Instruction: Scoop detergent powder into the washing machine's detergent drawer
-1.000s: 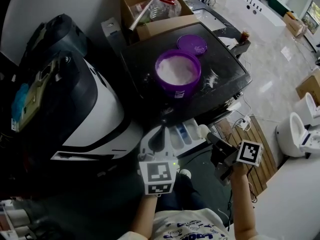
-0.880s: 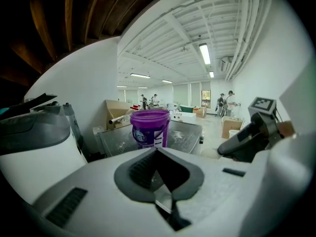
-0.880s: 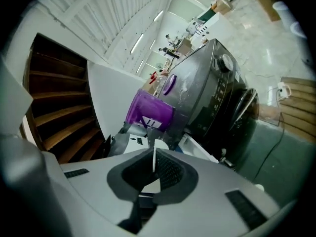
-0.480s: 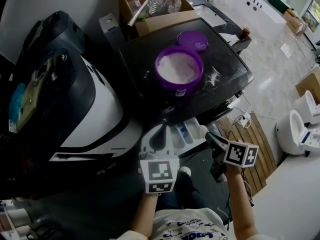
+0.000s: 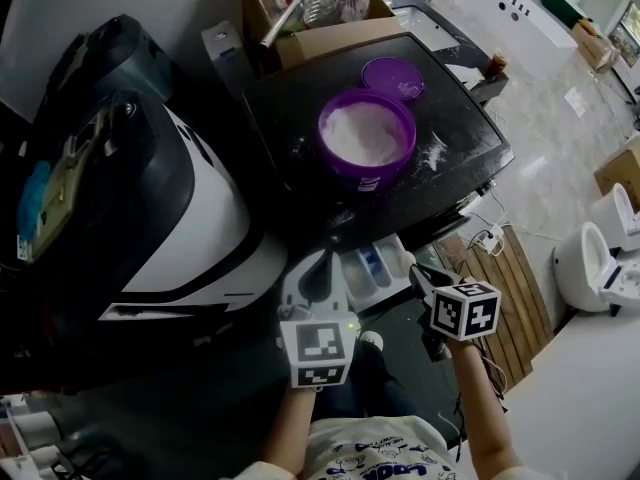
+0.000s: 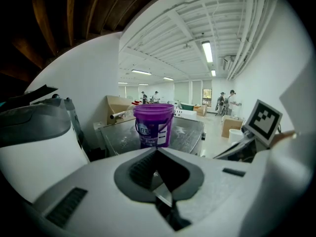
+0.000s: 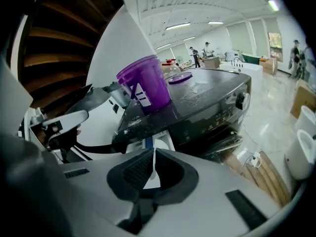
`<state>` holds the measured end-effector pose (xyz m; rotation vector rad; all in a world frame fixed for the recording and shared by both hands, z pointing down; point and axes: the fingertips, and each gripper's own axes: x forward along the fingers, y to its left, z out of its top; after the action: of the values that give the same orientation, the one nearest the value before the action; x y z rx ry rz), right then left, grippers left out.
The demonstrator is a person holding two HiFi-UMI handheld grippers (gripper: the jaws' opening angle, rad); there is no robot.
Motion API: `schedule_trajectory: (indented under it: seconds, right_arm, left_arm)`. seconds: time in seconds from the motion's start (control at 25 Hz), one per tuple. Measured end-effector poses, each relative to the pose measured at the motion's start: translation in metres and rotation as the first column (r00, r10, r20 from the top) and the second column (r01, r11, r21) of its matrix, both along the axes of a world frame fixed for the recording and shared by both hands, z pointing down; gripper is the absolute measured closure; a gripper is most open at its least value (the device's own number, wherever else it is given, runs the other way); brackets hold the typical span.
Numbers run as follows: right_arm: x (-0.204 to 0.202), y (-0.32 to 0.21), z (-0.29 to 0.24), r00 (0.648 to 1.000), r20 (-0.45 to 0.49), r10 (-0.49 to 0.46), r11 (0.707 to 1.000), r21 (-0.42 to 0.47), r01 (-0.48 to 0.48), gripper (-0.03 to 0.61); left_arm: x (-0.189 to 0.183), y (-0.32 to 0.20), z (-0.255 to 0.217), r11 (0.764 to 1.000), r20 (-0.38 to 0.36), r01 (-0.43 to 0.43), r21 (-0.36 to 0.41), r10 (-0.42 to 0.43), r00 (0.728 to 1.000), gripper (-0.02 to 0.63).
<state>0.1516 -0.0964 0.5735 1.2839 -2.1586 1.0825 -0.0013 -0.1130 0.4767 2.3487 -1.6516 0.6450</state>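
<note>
A purple bucket [image 5: 365, 140] full of white powder stands open on the black washing machine top [image 5: 300, 118], with its purple lid [image 5: 392, 76] lying behind it. Below the machine's front edge, the white detergent drawer [image 5: 368, 266] is pulled out. My left gripper [image 5: 323, 260] is shut at the drawer's left end, nothing seen between its jaws. My right gripper [image 5: 416, 272] is shut just right of the drawer, also empty. The left gripper view shows the bucket [image 6: 154, 125] ahead beyond the jaws. The right gripper view shows the bucket [image 7: 145, 88] and the drawer [image 7: 159, 141].
A large white and black appliance [image 5: 190, 208] stands close on the left. A cardboard box [image 5: 310, 13] with a bottle sits behind the machine. A wooden slatted platform [image 5: 512, 278], a power strip [image 5: 487, 240] and white toilets [image 5: 590, 258] lie to the right. Spilled powder [image 5: 432, 153] dusts the top.
My right gripper has moved left and slightly up, closer to the drawer's right end. The left gripper has stayed in place.
</note>
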Motion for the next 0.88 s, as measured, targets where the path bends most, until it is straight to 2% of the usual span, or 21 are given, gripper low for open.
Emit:
schedule_trajectory:
  seconds: [0.12,0.24,0.36,0.44,0.64,0.76,0.88]
  right_arm:
    - [-0.004,0.000,0.004,0.993,-0.106,-0.059,0.998,0.033,0.062,0.557]
    - [-0.008,-0.001,0.007,0.969,-0.215,-0.118,0.988,0.068,0.136,0.557]
    - [-0.012,-0.002,0.006,0.934,-0.315,-0.165,0.973,0.105,0.207,0.557]
    - [-0.014,-0.001,0.008,0.897,-0.386,-0.214,0.955,0.110,0.276,0.557]
    - [-0.022,0.002,0.013,0.772,-0.552,-0.315,0.883,0.127,0.451,0.557]
    - [-0.025,0.005,0.015,0.667,-0.659,-0.348,0.826,0.120,0.550,0.557]
    - [-0.027,0.007,0.018,0.547,-0.760,-0.351,0.766,0.102,0.635,0.557]
  left_arm:
    - [-0.003,0.001,0.002,1.000,-0.002,0.007,-0.004,-0.007,1.000,0.612]
    - [-0.005,0.001,0.004,1.000,-0.004,0.013,-0.005,-0.013,1.000,0.612]
    - [-0.008,0.003,0.004,1.000,-0.005,0.017,-0.010,-0.017,1.000,0.612]
    - [-0.009,0.003,0.005,1.000,-0.005,0.020,-0.012,-0.020,1.000,0.612]
    - [-0.011,0.005,0.006,1.000,-0.006,0.024,-0.012,-0.024,1.000,0.612]
    - [-0.012,0.006,0.006,1.000,-0.009,0.025,-0.012,-0.026,1.000,0.612]
    - [-0.012,0.008,0.006,1.000,-0.010,0.026,-0.012,-0.026,1.000,0.612]
